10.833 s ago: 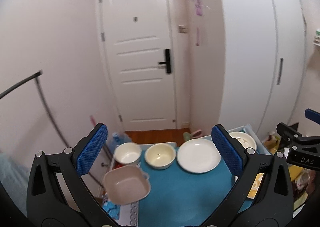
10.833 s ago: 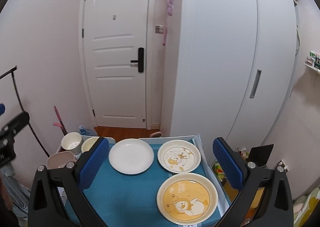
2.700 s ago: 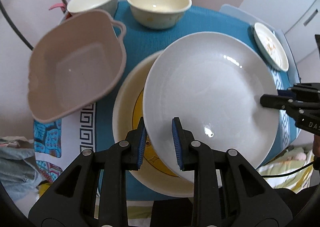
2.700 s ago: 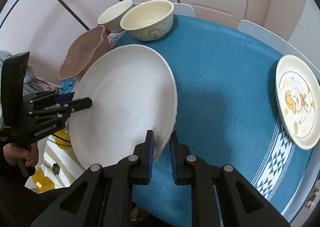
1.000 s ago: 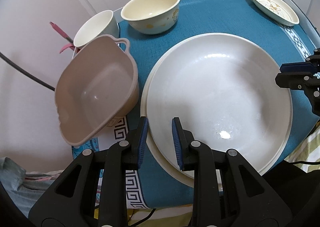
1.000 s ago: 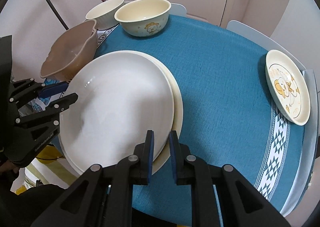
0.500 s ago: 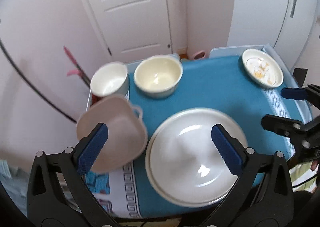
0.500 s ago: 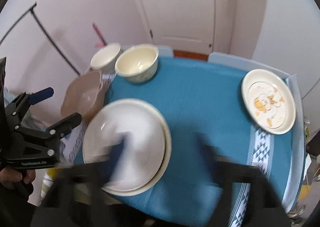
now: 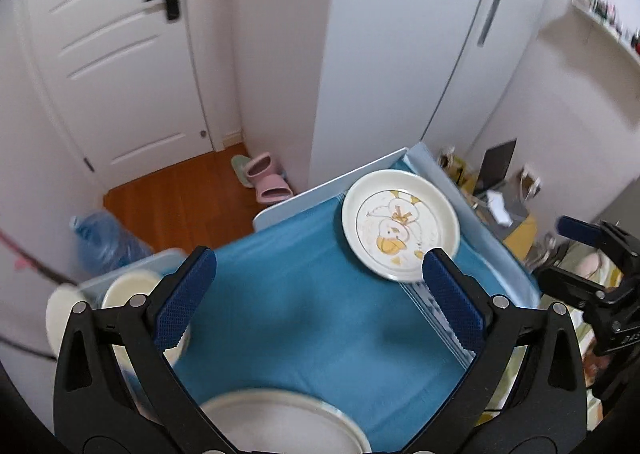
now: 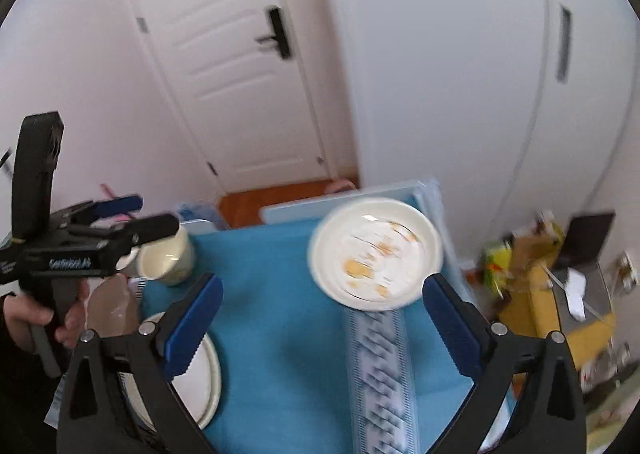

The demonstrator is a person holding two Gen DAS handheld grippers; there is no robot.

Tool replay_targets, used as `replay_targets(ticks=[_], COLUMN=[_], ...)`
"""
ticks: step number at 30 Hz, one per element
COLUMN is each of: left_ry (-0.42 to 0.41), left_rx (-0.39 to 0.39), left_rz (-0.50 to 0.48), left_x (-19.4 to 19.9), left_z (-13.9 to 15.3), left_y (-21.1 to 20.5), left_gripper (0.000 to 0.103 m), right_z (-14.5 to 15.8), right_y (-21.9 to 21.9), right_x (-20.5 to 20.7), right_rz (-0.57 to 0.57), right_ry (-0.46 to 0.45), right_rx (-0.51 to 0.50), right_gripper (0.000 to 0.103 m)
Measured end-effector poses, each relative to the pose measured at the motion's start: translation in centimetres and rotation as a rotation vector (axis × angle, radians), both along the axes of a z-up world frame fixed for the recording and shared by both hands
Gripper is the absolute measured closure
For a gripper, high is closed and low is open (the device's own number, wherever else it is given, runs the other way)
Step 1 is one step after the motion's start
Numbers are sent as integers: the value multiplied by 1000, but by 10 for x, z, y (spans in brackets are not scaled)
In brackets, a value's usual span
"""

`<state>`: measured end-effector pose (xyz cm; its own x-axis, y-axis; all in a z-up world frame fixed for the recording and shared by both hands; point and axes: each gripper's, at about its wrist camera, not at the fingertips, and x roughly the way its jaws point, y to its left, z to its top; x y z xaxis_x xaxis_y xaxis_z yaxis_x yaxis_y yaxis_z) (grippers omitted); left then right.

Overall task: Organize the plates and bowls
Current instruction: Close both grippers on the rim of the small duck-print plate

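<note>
Now both the left gripper (image 9: 316, 294) and right gripper (image 10: 322, 316) hang agape and empty, so a hasty swoop could knock the duck plate (image 9: 400, 224) off the table's edge (image 9: 496, 238)

Stacked plates (image 9: 280, 418) cut off by bottom edge; duck plate (image 10: 376, 254) motion-blurred; bowls (image 9: 120, 290) half hidden.

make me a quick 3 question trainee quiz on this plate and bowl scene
1. True or false: the left gripper is clamped on a plate.
2. Which dish sits alone at the table's far right corner? A) duck plate B) pink bowl C) mug
3. What colour is the tablecloth?

Key
1. False; both it and the right gripper are open and empty.
2. A
3. Blue
</note>
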<state>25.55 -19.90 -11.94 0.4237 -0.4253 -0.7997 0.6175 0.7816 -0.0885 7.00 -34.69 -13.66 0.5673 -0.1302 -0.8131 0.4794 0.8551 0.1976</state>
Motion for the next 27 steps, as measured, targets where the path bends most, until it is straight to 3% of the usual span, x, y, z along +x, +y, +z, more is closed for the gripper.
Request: replay_targets(ticks=[3,6,8,9,11,12,16,21,22,24,27], left_ry=[37,117,171,204,251,275,290,310,315,329,322], left_rx=[48,33,37,37,39,39,62,64,60,62,64], left_rz=[-48,-106,-118,-126,-132,-137,-153,-152,-152,-156,-166], left_x=[28,53,65,73,82,87,94,99,101,103,105], left_z=[-30,-67,-90,-104,-121,-131,-149,-161,-163,-169,-171], left_y=[-38,-63,-76,-82,-88,-95,-106,-110,-109,-112,-111], left_gripper=[0,1,7,17,30,35,56,67,72,83,85], right_z=[-34,-77,-101,-109,-123,-131,-152,-162,-164,-167,-168], right_y=[-28,-49,-64,-68,-80,-84,-91,-90,-92,-93,-95], right_x=[3,10,14,14,18,18,23,28,30,32,31], right_rz=[-116,-132,-160,-175,-201,-219,-231,-235,-235,-244,-258], right_ry=[71,98,94,81,71,72,64,44,45,51,61], right_rx=[-1,102,160,187,224,237,282,308,308,310,299], right_gripper=[3,3,5,7,14,23,44,60,69,73,83])
